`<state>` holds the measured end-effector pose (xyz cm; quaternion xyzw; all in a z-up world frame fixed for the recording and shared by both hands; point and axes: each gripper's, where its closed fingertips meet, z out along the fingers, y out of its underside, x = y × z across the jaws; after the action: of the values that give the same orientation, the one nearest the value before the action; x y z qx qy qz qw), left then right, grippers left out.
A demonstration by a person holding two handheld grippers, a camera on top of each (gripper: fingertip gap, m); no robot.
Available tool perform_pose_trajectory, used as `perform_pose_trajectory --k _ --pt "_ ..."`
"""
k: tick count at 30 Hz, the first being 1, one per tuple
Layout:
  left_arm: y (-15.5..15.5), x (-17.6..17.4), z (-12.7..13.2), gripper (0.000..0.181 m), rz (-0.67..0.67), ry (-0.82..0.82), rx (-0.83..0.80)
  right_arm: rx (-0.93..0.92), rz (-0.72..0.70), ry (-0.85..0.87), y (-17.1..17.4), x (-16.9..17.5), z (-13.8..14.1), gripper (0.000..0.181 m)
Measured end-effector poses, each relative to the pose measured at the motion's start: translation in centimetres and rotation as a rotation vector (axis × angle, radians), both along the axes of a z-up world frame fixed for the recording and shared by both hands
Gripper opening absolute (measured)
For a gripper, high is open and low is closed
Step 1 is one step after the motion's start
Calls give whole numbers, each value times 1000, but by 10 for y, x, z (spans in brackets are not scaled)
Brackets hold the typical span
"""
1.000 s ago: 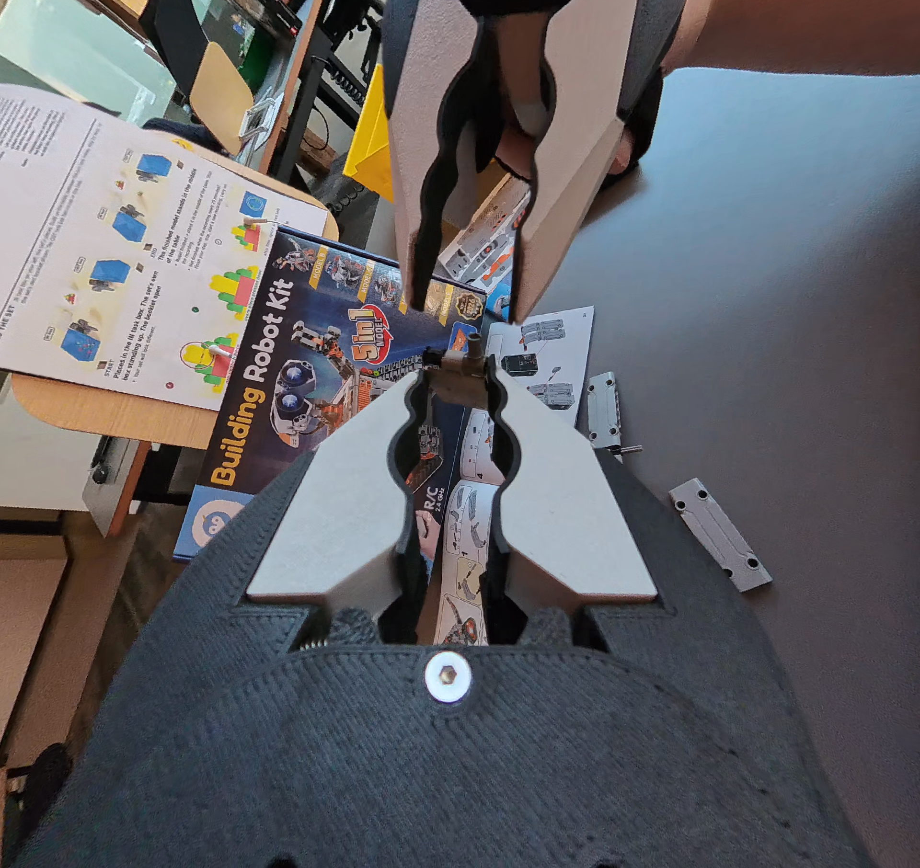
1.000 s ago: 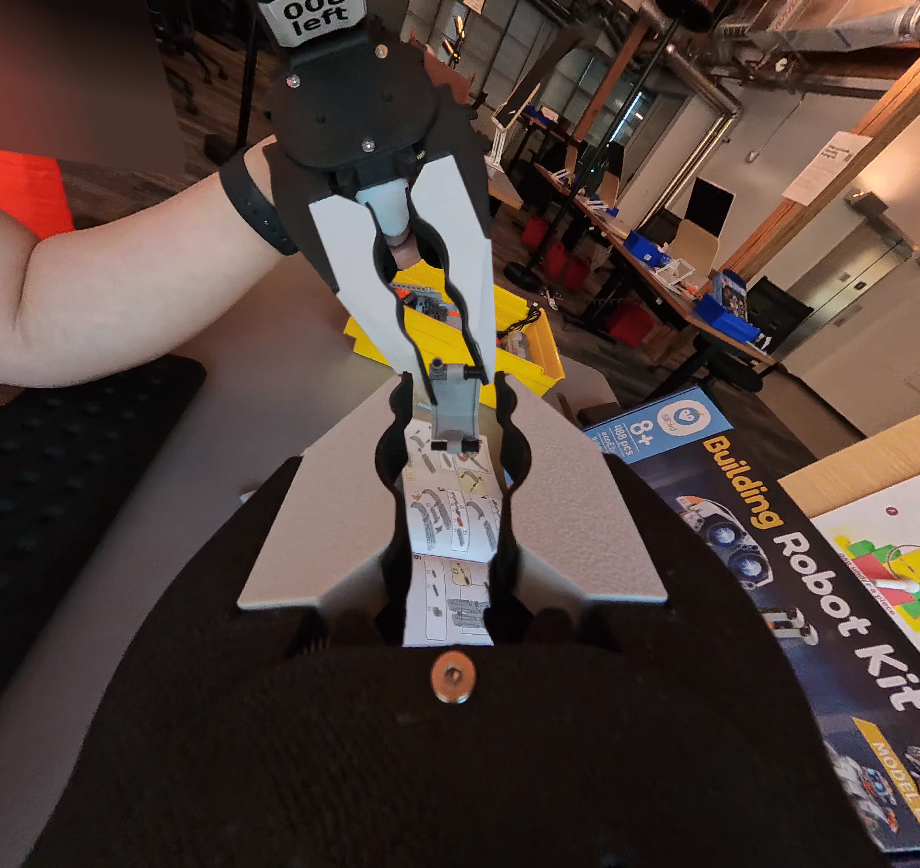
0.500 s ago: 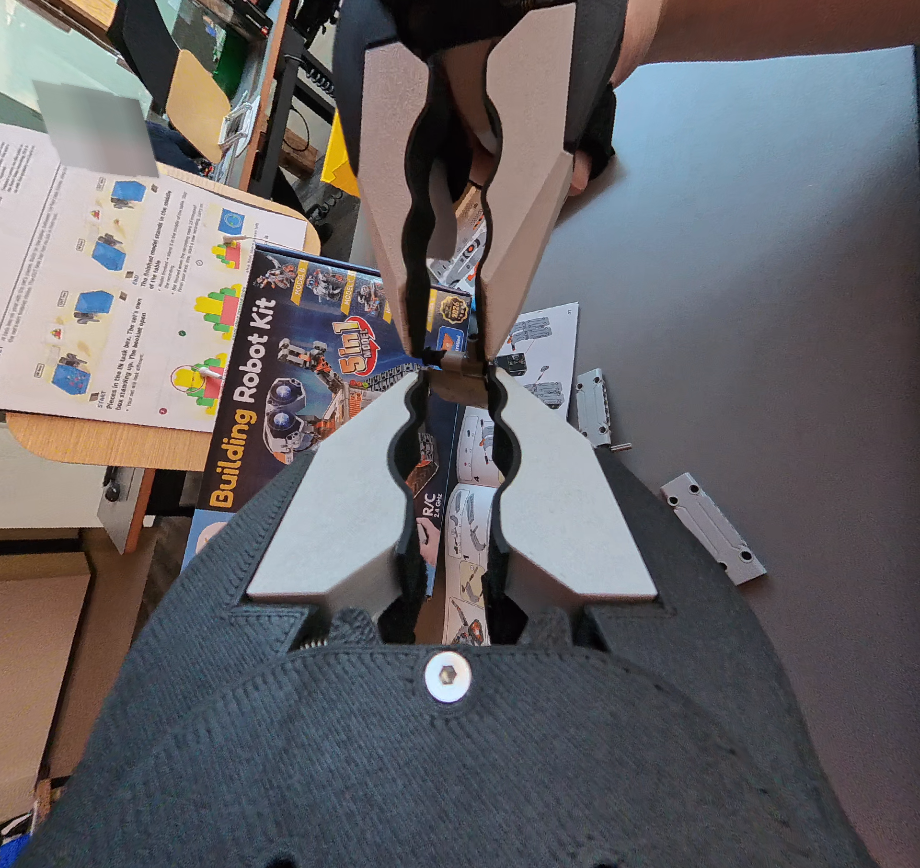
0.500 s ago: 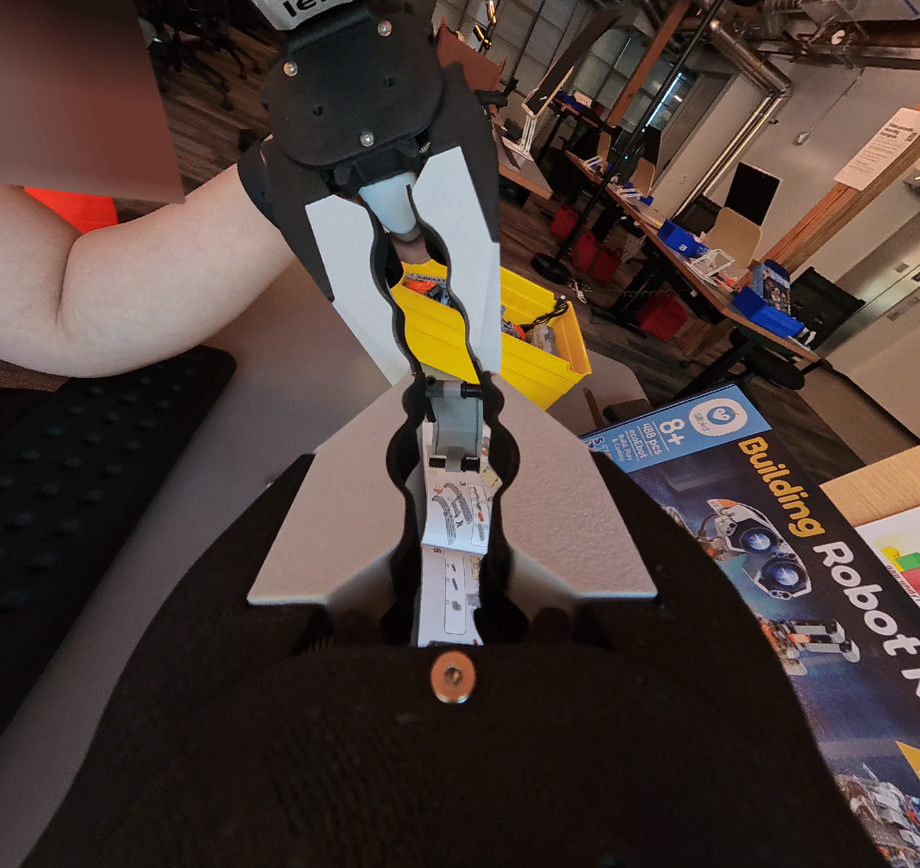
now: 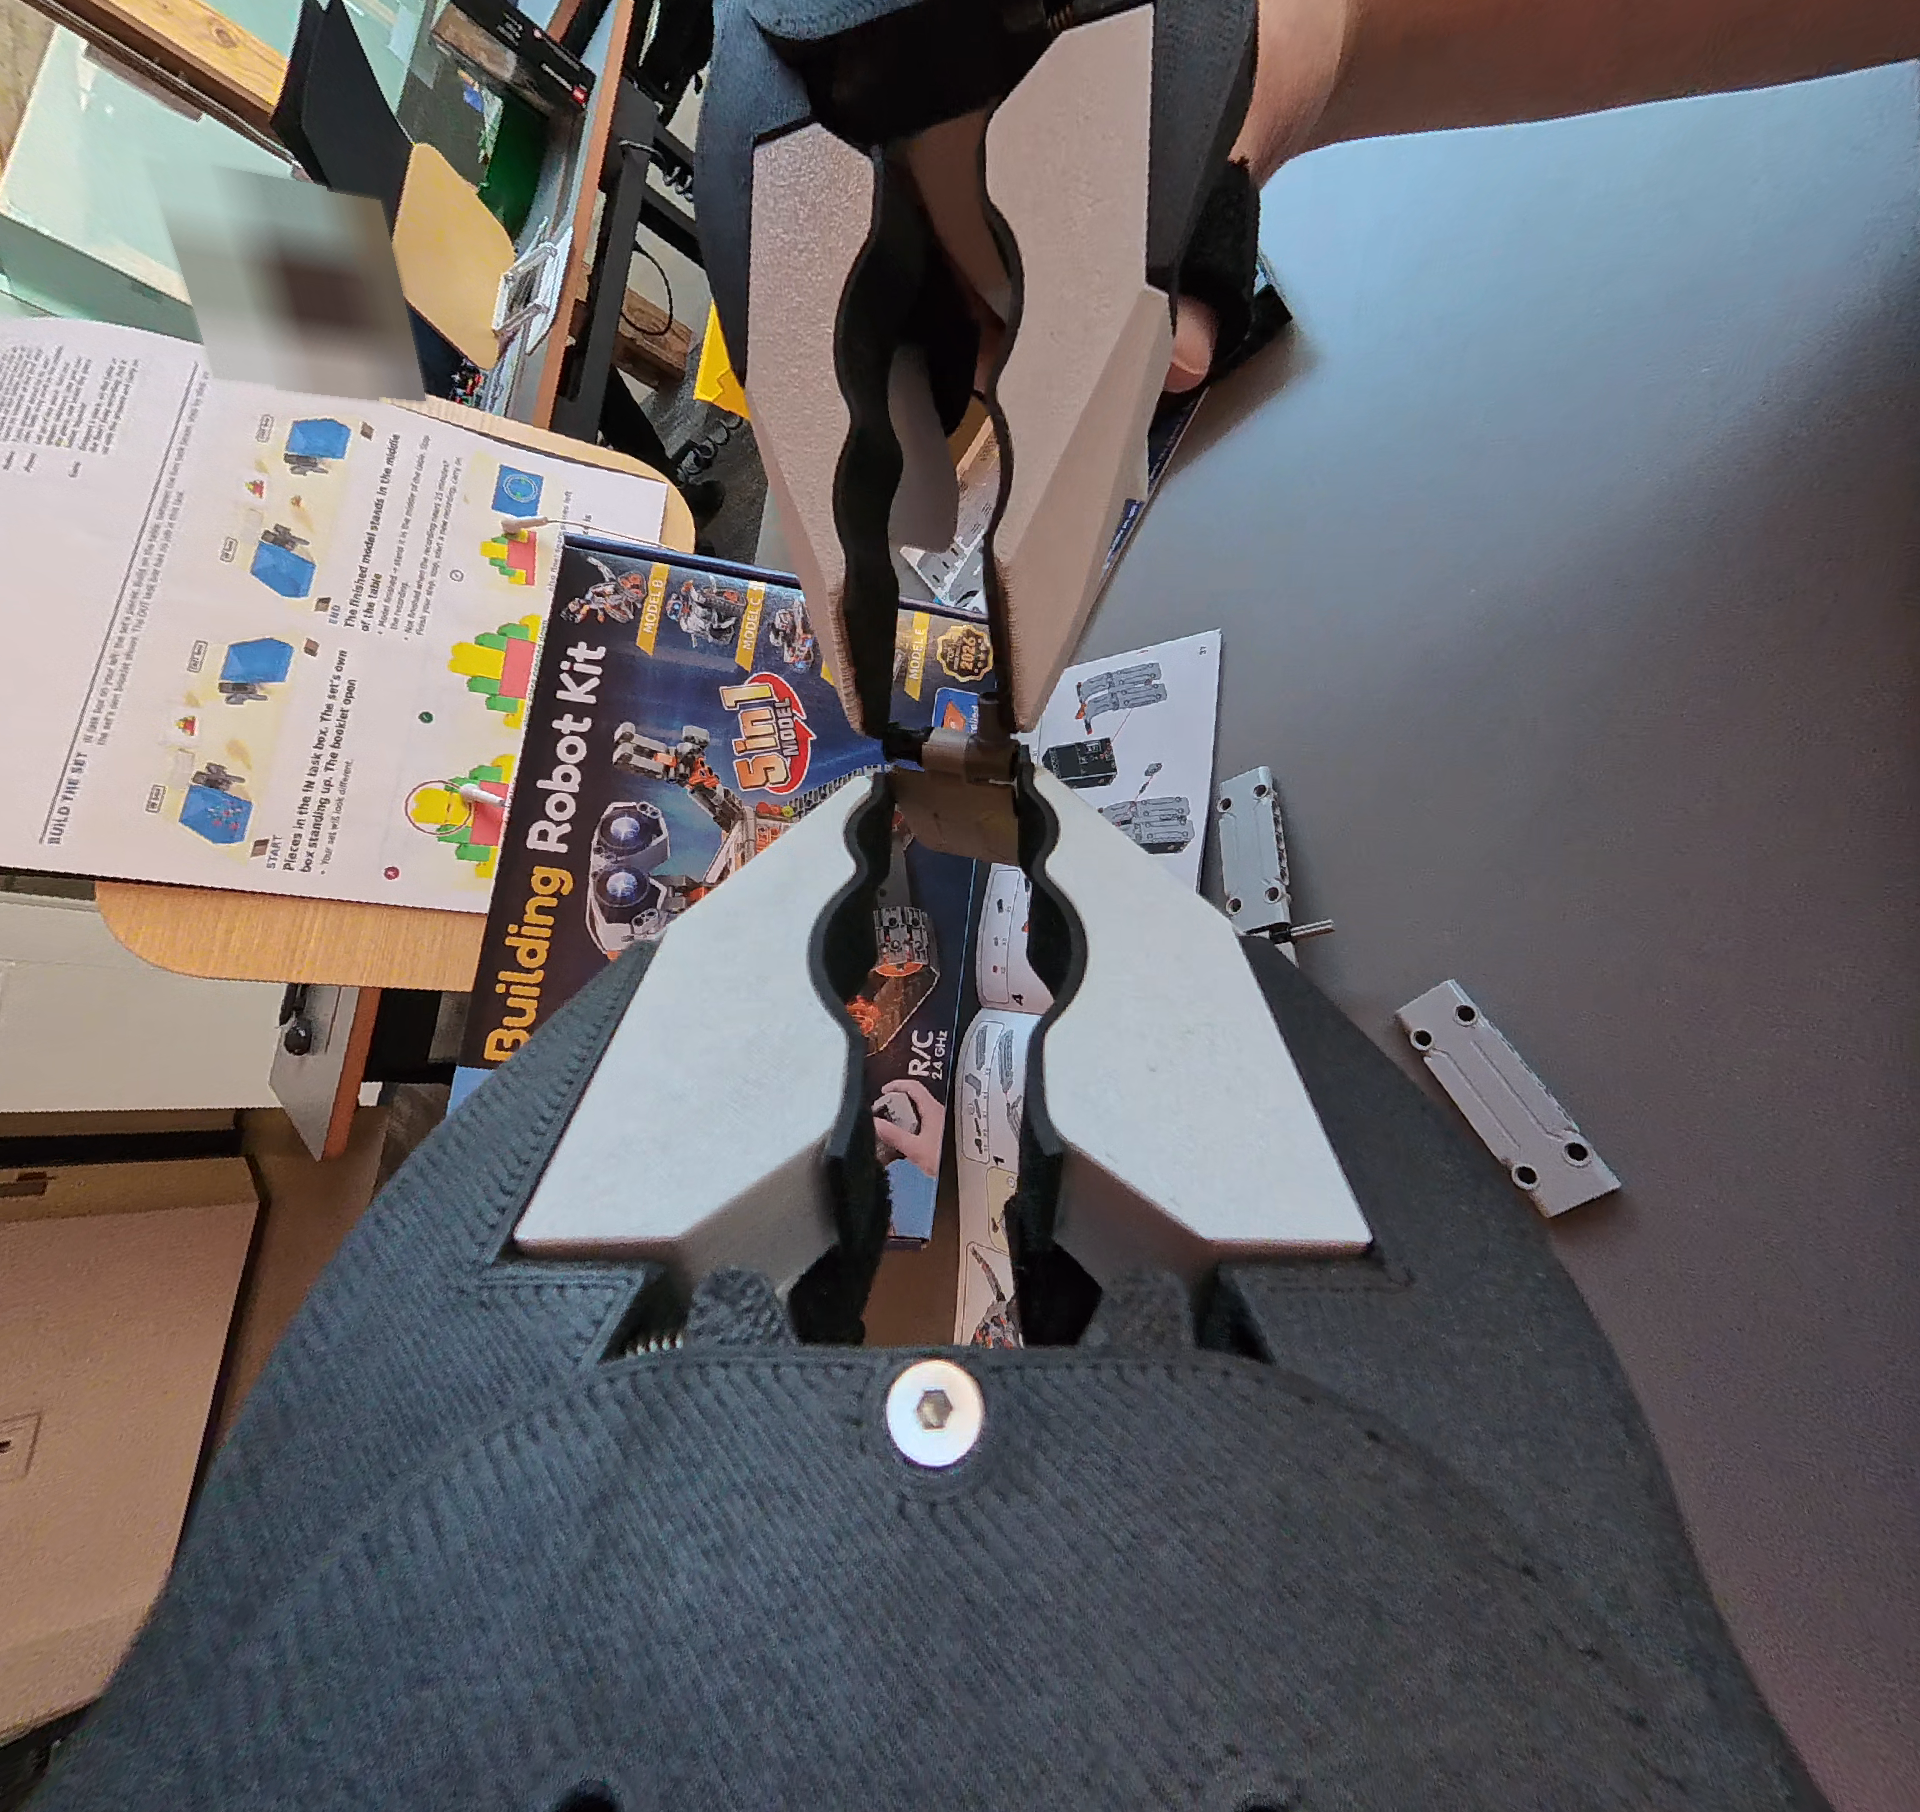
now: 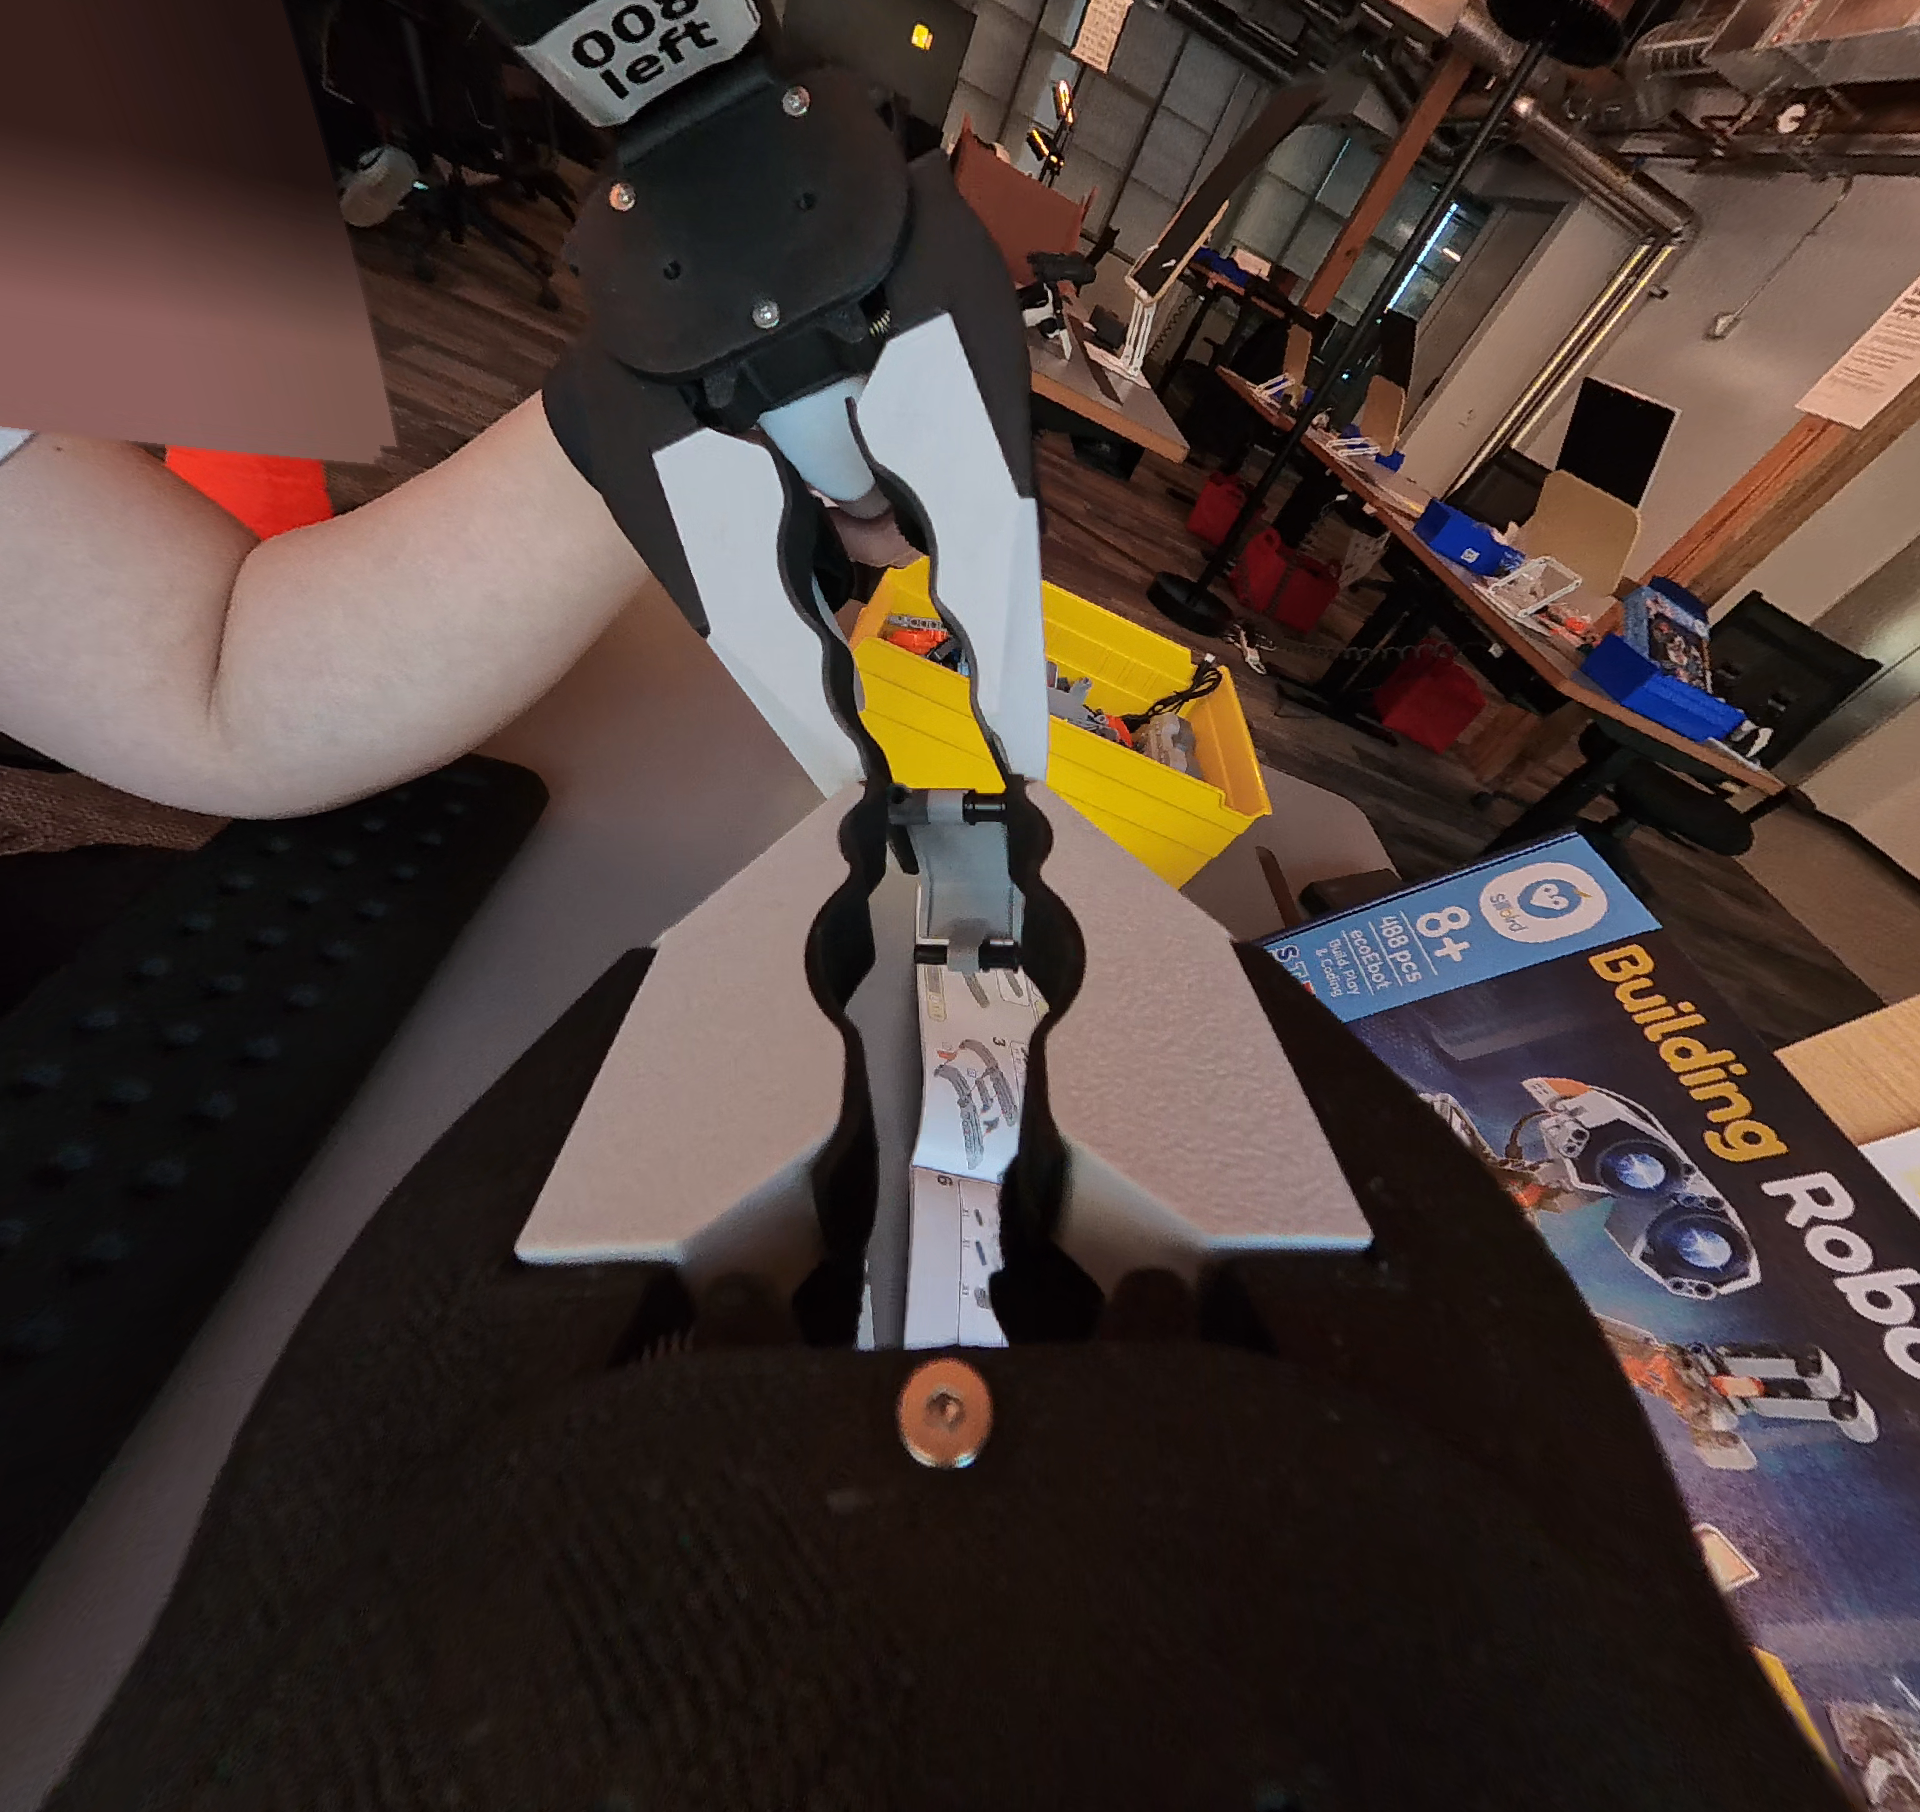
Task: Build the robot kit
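Tip to tip over the desk

Clearly, in your left wrist view, your left gripper (image 5: 954, 796) is clenched on a small grey plastic building piece (image 5: 961, 775), held above the dark blue robot kit box (image 5: 623, 806). Your right gripper (image 5: 935, 723) comes down from above, tips meeting that same piece. Two flat grey plates, one (image 5: 1255, 848) and another (image 5: 1507, 1097), lie loose on the dark grey desk (image 5: 1610, 619), beside the open instruction booklet (image 5: 1132, 754).

Next, your right wrist view: the curved grey piece (image 6: 961, 889) sits pinched between your right gripper's fingers (image 6: 1164, 1035), a black pin at its top end. Your left gripper (image 6: 940, 775), forearm level, angles downward onto it. A yellow parts bin (image 6: 1091, 754) stands behind.
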<state>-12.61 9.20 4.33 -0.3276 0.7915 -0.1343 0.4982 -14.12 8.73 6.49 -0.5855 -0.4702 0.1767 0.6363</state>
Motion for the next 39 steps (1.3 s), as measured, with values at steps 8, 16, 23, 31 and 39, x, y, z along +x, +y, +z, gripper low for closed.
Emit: perform_pose_trajectory --k 8,16,23,31,39 --pt "-1 0 -3 23 4 19 5 -35 -16 -26 3 0 -6 28" --pt "-5 -1 5 25 -35 -39 -56 -11 10 -15 -2 0 -1 22" --pt "-33 -8 41 33 -251 -228 -268 57 191 202 -29 -2 33 22" --pt "-40 -3 45 23 -309 -256 -294 112 234 244 -36 2 38 23" --pt "-16 -1 16 23 -116 -97 -124 138 25 -77 -24 10 16 35"
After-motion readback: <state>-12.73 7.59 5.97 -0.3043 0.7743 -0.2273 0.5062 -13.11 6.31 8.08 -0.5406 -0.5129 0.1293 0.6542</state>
